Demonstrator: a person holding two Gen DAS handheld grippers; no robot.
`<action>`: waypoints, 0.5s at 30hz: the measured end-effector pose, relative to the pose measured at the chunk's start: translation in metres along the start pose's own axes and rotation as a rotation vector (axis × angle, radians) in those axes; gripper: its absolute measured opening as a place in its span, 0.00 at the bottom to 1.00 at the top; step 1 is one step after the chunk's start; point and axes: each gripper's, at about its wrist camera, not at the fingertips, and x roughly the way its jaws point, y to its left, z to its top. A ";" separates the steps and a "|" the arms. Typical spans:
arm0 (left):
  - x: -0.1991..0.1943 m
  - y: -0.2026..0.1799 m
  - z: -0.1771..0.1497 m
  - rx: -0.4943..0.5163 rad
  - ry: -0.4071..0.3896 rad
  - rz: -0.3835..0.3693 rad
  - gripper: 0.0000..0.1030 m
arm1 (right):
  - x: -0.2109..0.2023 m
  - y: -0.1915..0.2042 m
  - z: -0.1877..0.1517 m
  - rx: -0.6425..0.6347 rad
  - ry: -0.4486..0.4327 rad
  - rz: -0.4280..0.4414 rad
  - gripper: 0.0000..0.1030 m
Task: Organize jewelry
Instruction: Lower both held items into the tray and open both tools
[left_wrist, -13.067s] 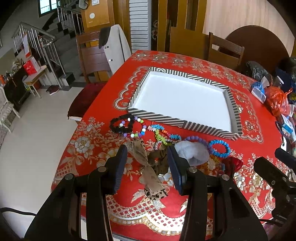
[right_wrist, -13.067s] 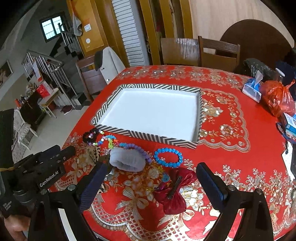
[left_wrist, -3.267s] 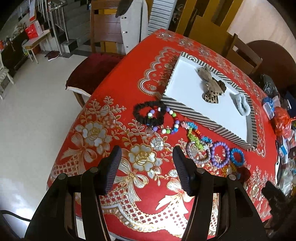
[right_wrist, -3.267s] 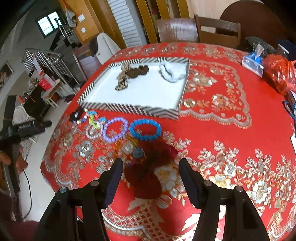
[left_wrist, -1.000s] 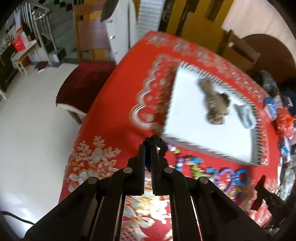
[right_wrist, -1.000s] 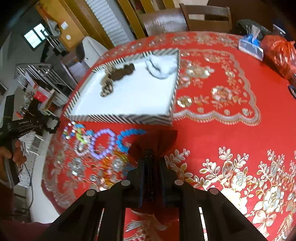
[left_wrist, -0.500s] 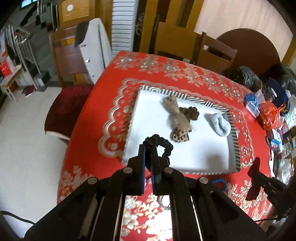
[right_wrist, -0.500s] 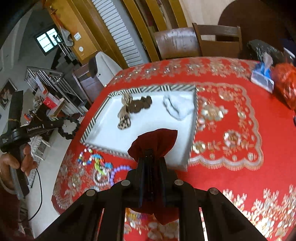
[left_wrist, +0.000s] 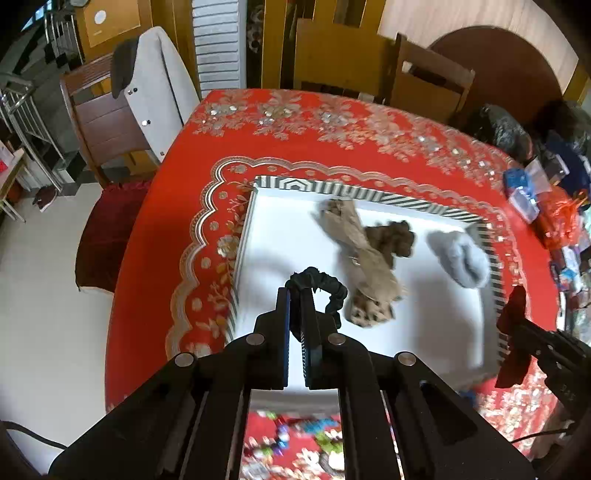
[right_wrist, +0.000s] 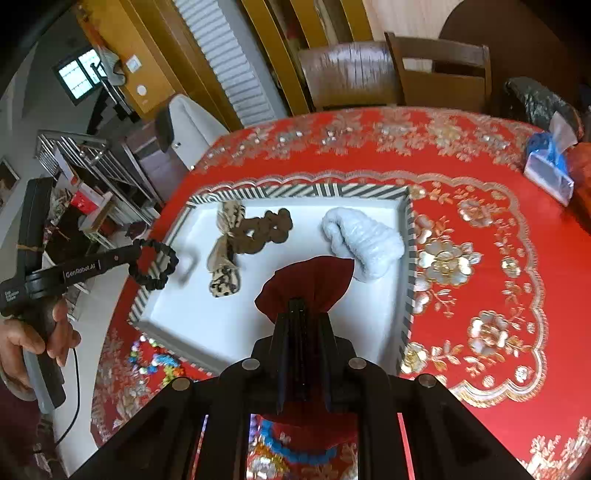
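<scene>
Left claw (left_wrist: 295, 295) clamped on black scrunchie (left_wrist: 325, 286), right claw (right_wrist: 297, 306) on red scrunchie (right_wrist: 310, 282); beads, perhaps bracelets (right_wrist: 295, 448), only below right.

Tray (right_wrist: 404, 266) near-left floor bare, open for a drop. Far half blocked: tan bow (right_wrist: 225, 251), brown scrunchie (right_wrist: 266, 229), white scrunchie (right_wrist: 360, 242). Bead bracelets (right_wrist: 155, 360) crowd counter (right_wrist: 480, 229) before the tray; right counter free.

"GenRobot.AI" on the left gripper (right_wrist: 133, 258) body.
</scene>
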 end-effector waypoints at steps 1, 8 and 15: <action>0.008 0.003 0.004 0.001 0.009 0.009 0.04 | 0.005 -0.001 0.001 0.001 0.009 -0.001 0.13; 0.052 0.018 0.022 -0.003 0.070 0.052 0.04 | 0.052 -0.019 0.007 0.031 0.104 -0.062 0.13; 0.079 0.017 0.034 0.009 0.099 0.076 0.04 | 0.067 -0.034 0.010 0.052 0.143 -0.178 0.13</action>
